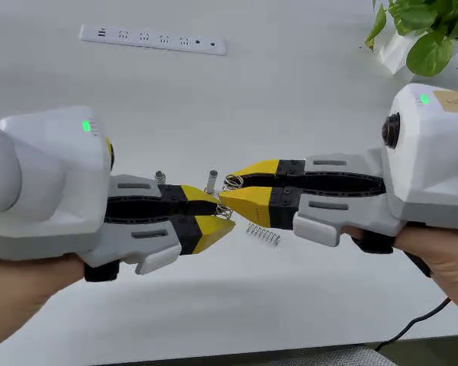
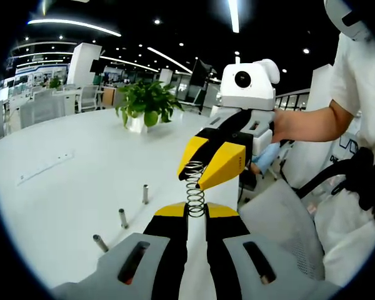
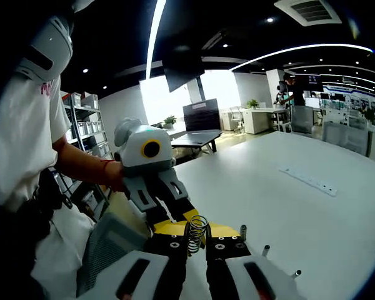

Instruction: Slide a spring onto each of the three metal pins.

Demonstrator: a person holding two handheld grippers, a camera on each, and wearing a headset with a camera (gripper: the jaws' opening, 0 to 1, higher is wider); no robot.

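My left gripper (image 1: 223, 213) reaches in from the left with its yellow tips closed on the lower end of a coil spring (image 2: 195, 187). In the left gripper view the spring stands straight up out of the narrow gap between my jaws. Far beyond this gripper a white power strip (image 1: 153, 38) lies on the white workbench (image 1: 305, 99). To the left of my left jaws, down on the bench, the three metal pins (image 2: 122, 218) stand upright in a row, apart from one another. They look bare, but they are small in view and I can't be sure. Just past my left tips the right gripper (image 1: 227, 188) meets them nose to nose. Its jaws are pinched on the upper end of the same spring, which bridges both grippers above the bench. Under the right gripper's jaws a second spring (image 1: 263, 234) lies flat on the bench, clear of both grippers. Well behind the right gripper sits a leafy potted plant (image 1: 431, 30).
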